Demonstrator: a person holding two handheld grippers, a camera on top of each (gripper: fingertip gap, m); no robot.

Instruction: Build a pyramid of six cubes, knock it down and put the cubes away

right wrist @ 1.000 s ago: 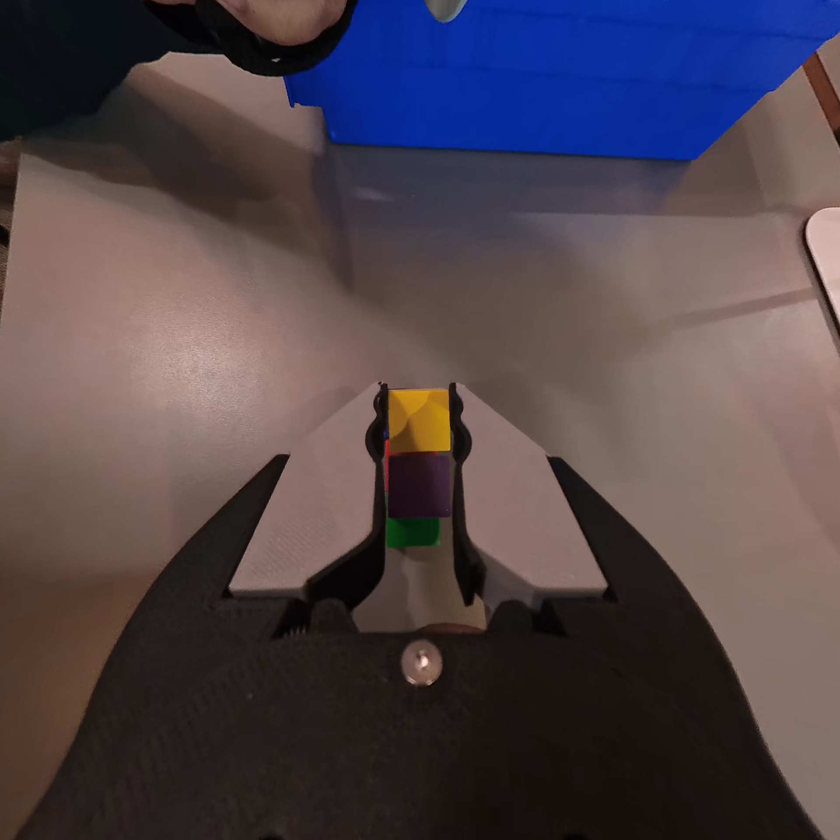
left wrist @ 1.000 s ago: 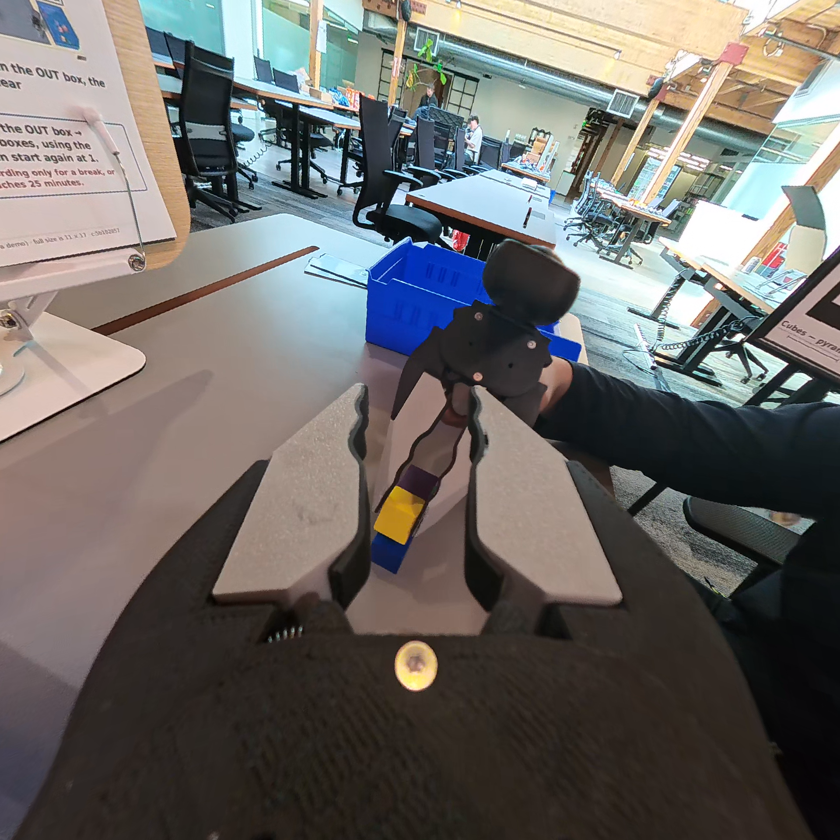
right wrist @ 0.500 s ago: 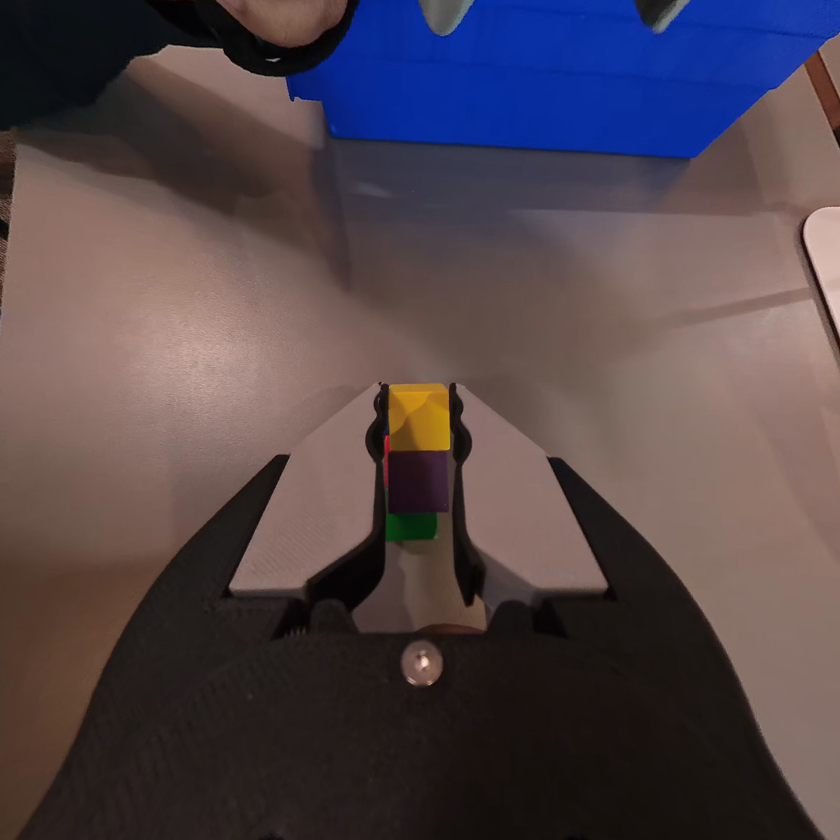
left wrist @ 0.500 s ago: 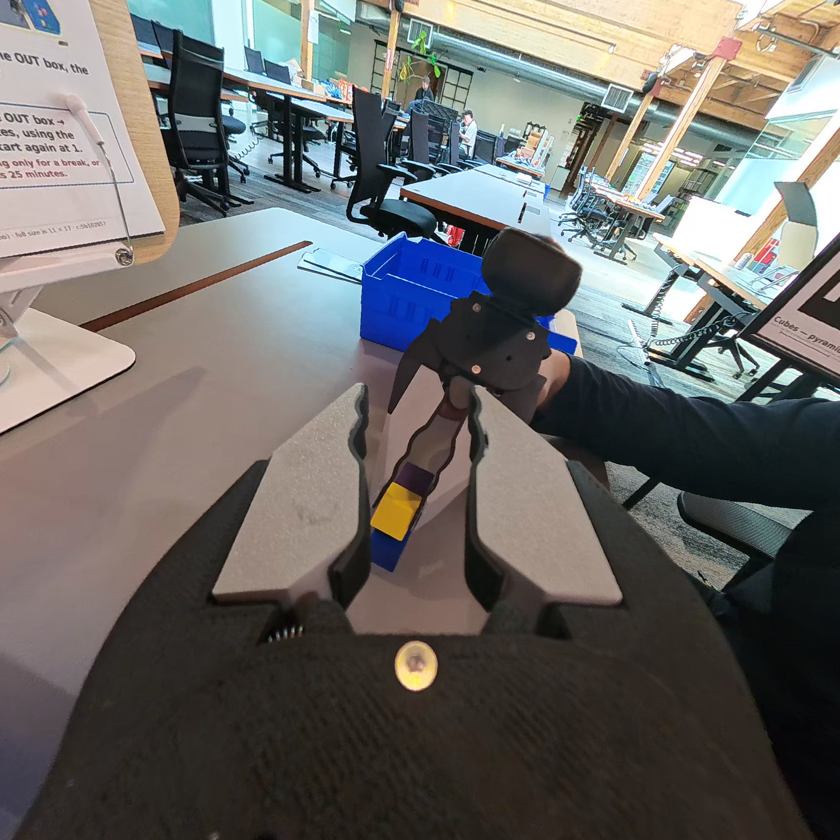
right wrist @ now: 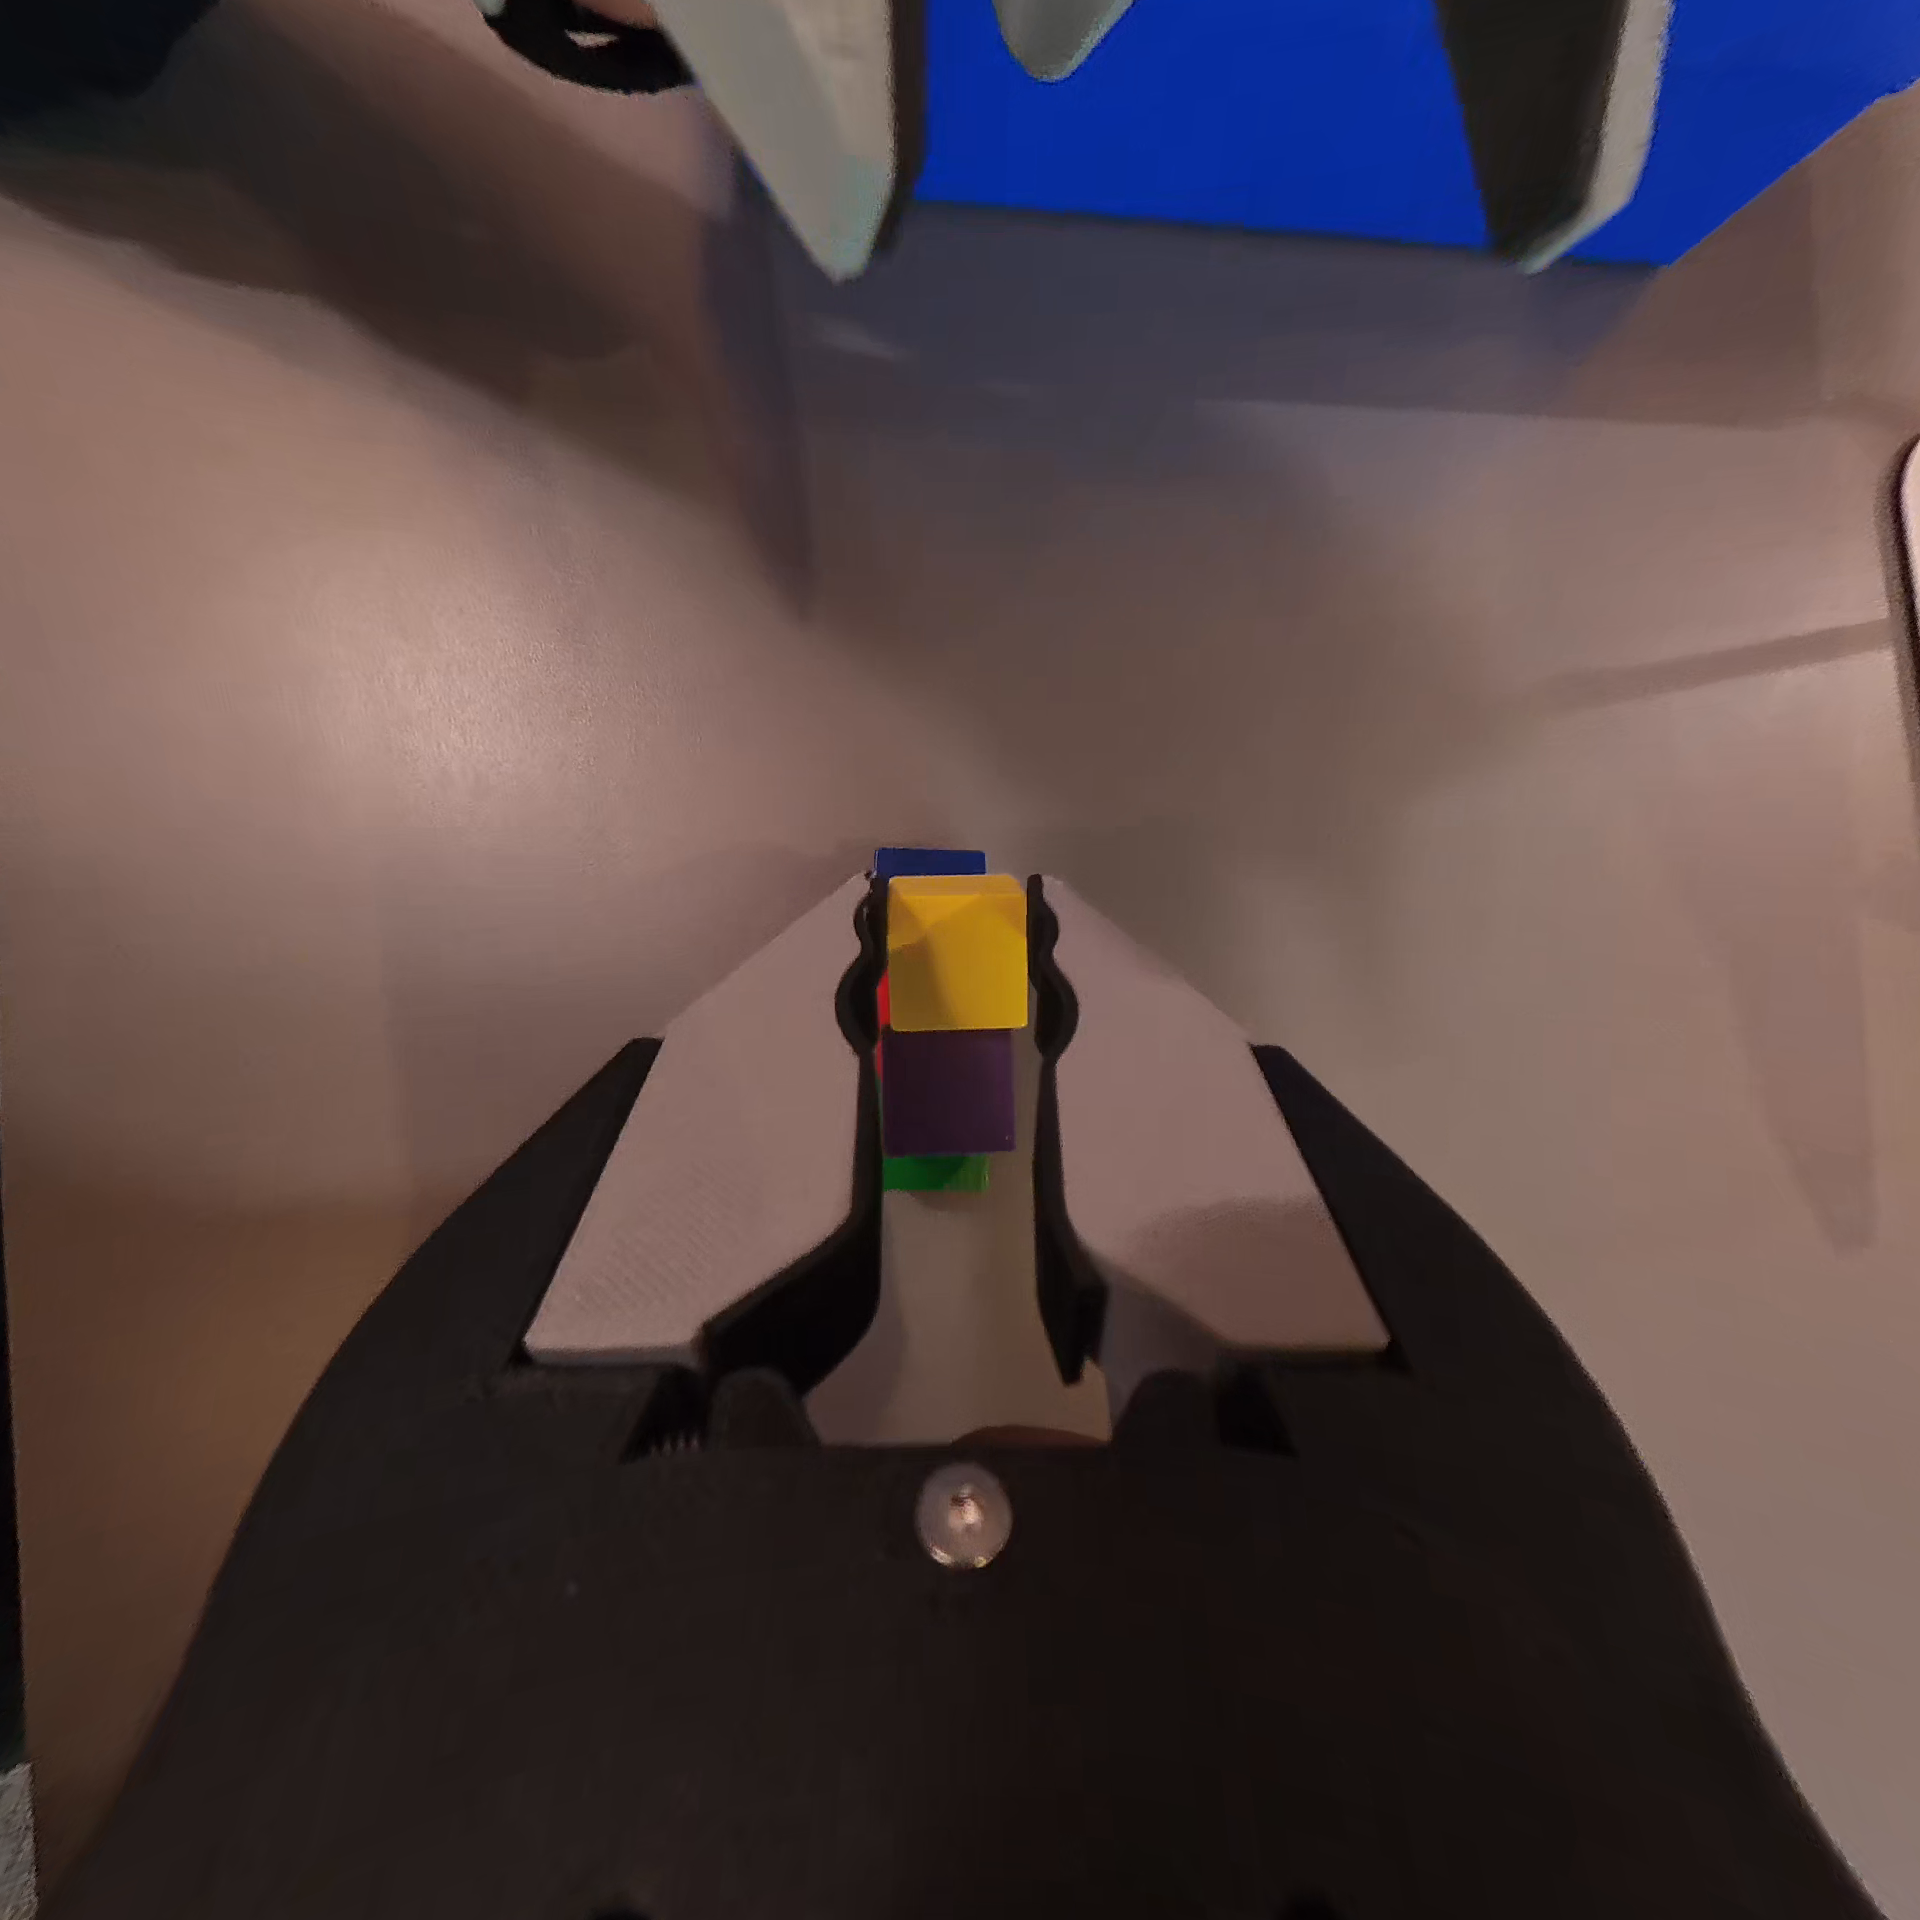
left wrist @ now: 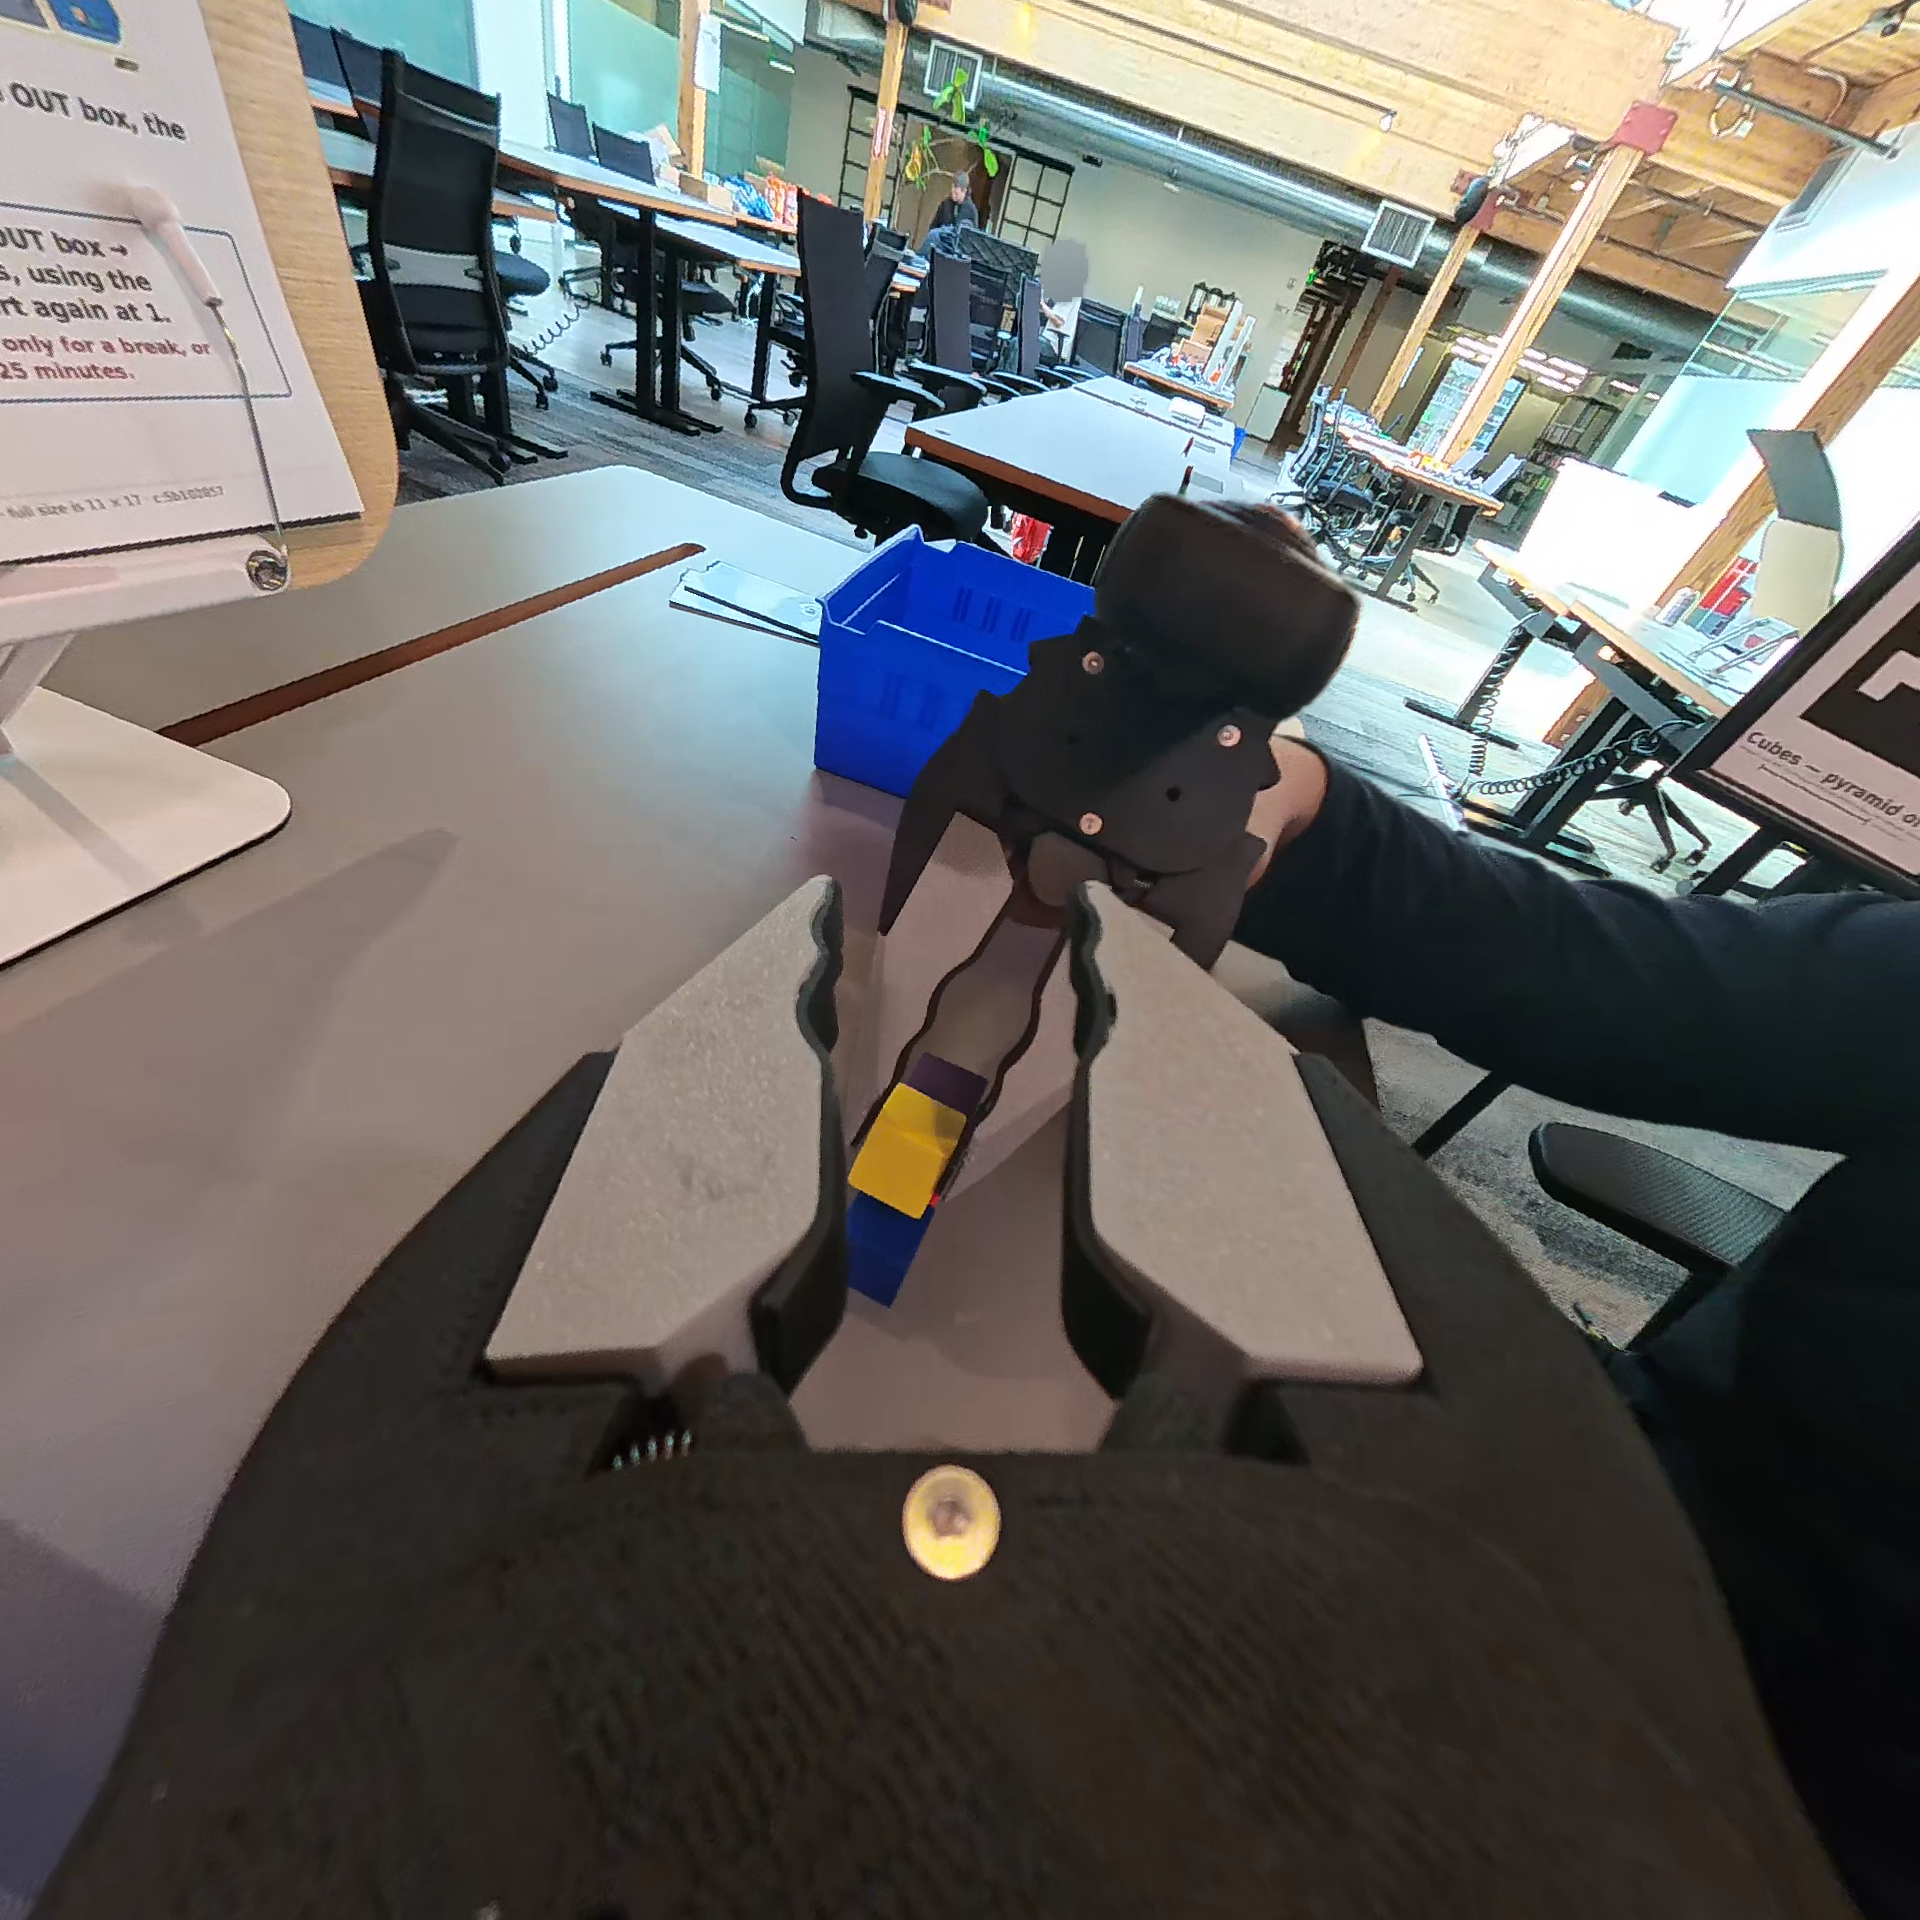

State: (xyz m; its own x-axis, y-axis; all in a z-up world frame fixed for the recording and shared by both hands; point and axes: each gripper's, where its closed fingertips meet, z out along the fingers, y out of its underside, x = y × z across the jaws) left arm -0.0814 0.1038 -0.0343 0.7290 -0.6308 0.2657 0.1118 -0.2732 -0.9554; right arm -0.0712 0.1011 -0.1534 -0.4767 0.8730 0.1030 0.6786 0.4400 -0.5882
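A small stack of cubes stands on the grey table (right wrist: pixel 416 727). In the right wrist view I see a yellow cube (right wrist: pixel 956 956) on top, a purple cube (right wrist: pixel 948 1091) and a green cube (right wrist: pixel 935 1172) nearer, a blue cube (right wrist: pixel 930 862) beyond, and a red sliver (right wrist: pixel 881 1003). My right gripper (right wrist: pixel 954 883) is shut on the yellow cube from above. In the left wrist view the yellow cube (left wrist: pixel 904 1148) sits over the blue cube (left wrist: pixel 883 1247), with the purple cube (left wrist: pixel 951 1081) behind. My left gripper (left wrist: pixel 954 899) is open and empty, facing the stack.
A blue bin (left wrist: pixel 904 675) stands on the table behind the cubes, also in the right wrist view (right wrist: pixel 1195 104). A white stand base (left wrist: pixel 104 810) with a sign board (left wrist: pixel 156 260) is at the left. A sleeved arm (left wrist: pixel 1507 987) reaches in from the right. My hands' fingertips stand some 12 centimeters from each other. The white stand base (left wrist: pixel 104 810) is about 35 centimeters from both grippers' fingertips.
My left gripper has moved closer to the stack; its fingers now show large at the top of the right wrist view. The right gripper has shifted slightly, so the blue cube shows past the yellow one.
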